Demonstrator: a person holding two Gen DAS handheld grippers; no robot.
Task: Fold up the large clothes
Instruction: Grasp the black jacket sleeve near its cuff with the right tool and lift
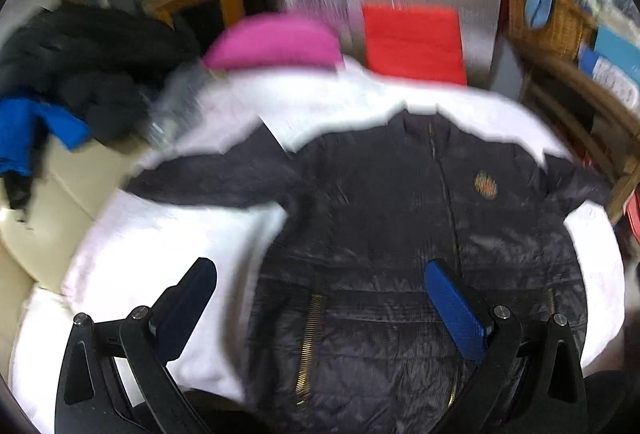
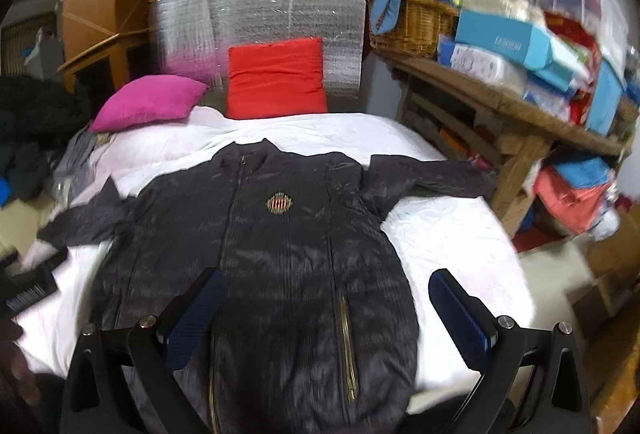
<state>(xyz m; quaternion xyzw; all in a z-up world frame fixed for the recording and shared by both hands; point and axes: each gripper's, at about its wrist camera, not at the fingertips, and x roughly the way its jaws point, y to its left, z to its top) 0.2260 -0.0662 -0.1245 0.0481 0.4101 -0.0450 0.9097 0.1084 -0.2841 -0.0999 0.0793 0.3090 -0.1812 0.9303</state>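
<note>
A dark navy puffer jacket [image 1: 400, 234] lies spread face up on a white sheet [image 1: 180, 242], sleeves out to both sides, zipper closed, a round crest on its chest. It also shows in the right wrist view [image 2: 280, 254]. My left gripper [image 1: 320, 274] is open and empty, hovering above the jacket's lower left edge. My right gripper [image 2: 326, 286] is open and empty, above the jacket's lower right part near a gold pocket zipper. The left wrist view is blurred by motion.
A pink pillow [image 2: 148, 106] and a red cushion [image 2: 276, 78] lie at the bed's far end before a silver foil panel [image 2: 260, 18]. Dark clothes [image 1: 80, 74] pile at the left. A cluttered wooden shelf [image 2: 500, 102] with boxes and a wicker basket stands at the right.
</note>
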